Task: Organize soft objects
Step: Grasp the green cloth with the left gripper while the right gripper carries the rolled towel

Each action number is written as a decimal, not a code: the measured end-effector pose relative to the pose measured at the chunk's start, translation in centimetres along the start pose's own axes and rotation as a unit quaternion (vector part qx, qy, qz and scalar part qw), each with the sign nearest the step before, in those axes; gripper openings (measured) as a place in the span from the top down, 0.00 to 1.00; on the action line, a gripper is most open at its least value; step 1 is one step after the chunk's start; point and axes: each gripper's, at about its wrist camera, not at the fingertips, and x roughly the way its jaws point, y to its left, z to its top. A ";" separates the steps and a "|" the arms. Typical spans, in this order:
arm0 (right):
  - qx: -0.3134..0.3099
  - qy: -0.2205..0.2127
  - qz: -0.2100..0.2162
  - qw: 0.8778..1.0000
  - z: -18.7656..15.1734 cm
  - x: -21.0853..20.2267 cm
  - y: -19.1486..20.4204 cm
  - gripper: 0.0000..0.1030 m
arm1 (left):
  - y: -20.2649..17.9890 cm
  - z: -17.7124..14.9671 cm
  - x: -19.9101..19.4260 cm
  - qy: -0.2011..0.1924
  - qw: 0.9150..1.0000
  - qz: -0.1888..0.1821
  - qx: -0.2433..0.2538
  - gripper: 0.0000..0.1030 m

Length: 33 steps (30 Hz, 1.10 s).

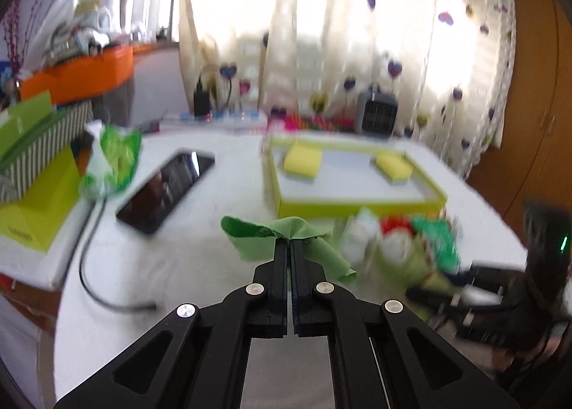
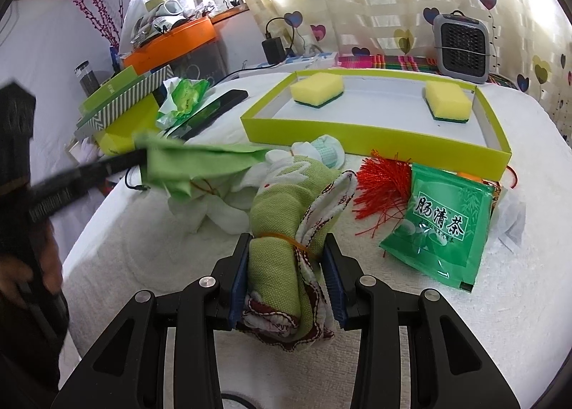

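Two risks we're watching, bigger first. We're clamping the rolled green towel between the right gripper pads, sitting on the white tabletop; it's rubber-banded, and a loose hold could be letting the roll slip. We're pinching the green cloth in the left gripper, jaws together on one edge, cloth hanging ahead of the tips; it could be sliding out short of the yellow-green tray beyond.
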 end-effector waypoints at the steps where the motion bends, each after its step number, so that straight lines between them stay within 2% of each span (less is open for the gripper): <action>1: 0.000 -0.001 0.000 1.000 0.0 0.0 0.0 0.62 | -0.1 0.7 -0.2 -0.011 1.000 -0.006 0.001 0.98; 4: 0.001 -0.004 -0.002 1.000 0.0 -0.2 -0.2 0.62 | -0.2 2.6 -0.7 -0.041 0.999 -0.024 -0.005 0.98; 7: 0.002 -0.008 -0.002 1.000 0.2 -0.4 -0.2 0.62 | -0.6 3.4 -0.3 -0.045 0.998 -0.032 -0.003 0.98; 16: 0.008 -0.025 -0.016 1.000 1.4 -1.6 -1.0 0.62 | -1.8 4.3 0.6 -0.041 0.997 -0.065 -0.003 0.98; 28: 0.011 -0.064 -0.049 0.997 4.7 -4.0 -2.6 0.62 | -3.3 7.5 1.6 -0.055 0.993 -0.105 0.003 0.98; 33: 0.010 -0.068 -0.058 0.996 5.9 -4.1 -3.2 0.62 | -3.8 8.6 2.6 -0.054 0.992 -0.110 0.008 0.98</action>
